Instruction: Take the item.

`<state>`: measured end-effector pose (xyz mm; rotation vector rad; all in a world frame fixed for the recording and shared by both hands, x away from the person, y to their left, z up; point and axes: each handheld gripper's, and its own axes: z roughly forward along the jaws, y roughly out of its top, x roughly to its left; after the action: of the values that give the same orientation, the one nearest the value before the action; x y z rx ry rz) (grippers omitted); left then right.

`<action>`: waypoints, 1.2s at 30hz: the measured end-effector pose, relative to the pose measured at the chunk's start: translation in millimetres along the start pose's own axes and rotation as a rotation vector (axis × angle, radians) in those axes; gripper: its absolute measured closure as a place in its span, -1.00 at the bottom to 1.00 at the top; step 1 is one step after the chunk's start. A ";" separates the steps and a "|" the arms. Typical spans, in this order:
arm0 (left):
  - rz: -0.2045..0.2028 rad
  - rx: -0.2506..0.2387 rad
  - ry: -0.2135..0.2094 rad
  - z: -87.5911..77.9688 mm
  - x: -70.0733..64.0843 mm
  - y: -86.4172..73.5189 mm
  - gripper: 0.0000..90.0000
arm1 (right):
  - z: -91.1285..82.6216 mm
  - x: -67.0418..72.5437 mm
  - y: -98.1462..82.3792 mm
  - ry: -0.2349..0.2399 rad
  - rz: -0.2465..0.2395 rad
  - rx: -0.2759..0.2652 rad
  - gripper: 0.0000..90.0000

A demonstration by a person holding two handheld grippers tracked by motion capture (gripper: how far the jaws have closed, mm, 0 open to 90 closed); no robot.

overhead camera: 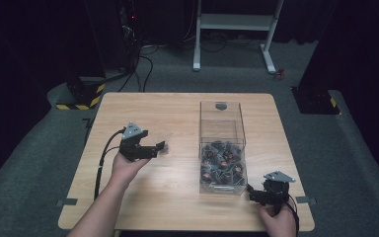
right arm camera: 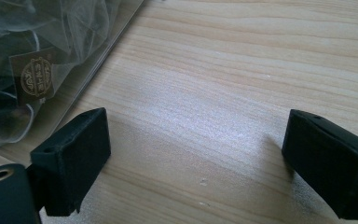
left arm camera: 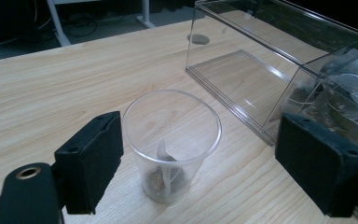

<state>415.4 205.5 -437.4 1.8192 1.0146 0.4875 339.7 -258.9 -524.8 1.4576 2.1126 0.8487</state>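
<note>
On the square light-wood table (overhead camera: 177, 197), two hand-held black two-jaw grippers, one clear plastic cup and one clear rectangular plastic box are counted. The left gripper (overhead camera: 161, 146) is held at 9 o'clock of the table centre; the right gripper (overhead camera: 250, 189) is held at 5 o'clock, just beside the box's near corner.

Sachets in the clear rectangular plastic box (overhead camera: 222, 129) are too many and too tangled to be counted. They are heaped in its near half; the far half is bare.

From the high view, the cup cannot be made out. From the left gripper view, the clear round plastic cup (left arm camera: 171, 144) is seen upright on the table between the jaws, with one translucent mesh tea sachet (left arm camera: 164, 173) at its bottom. The left gripper's (left arm camera: 200, 163) jaws are spread wide, and neither pad is pressed on the cup, though the left pad stands very near its wall. The box (left arm camera: 279, 70) lies at 2 o'clock of the cup, apart from it.

From the right gripper view, the right gripper's (right arm camera: 196, 158) jaws are spread wide over bare wood grain, with nothing held. One brown printed paper tag (right arm camera: 31, 74) is seen through the box wall at 10 o'clock.

Pads are matte, blocky foam; the box walls are glossy and sharp-edged.
</note>
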 end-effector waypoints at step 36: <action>0.013 0.157 0.022 -35.6 8.8 -81.6 -0.62 | 0.0 0.1 0.0 0.004 -0.006 -0.001 -0.83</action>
<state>360.7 247.9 -494.0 1.9642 1.0825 0.4469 339.7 -258.8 -524.8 1.4492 2.1183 0.8505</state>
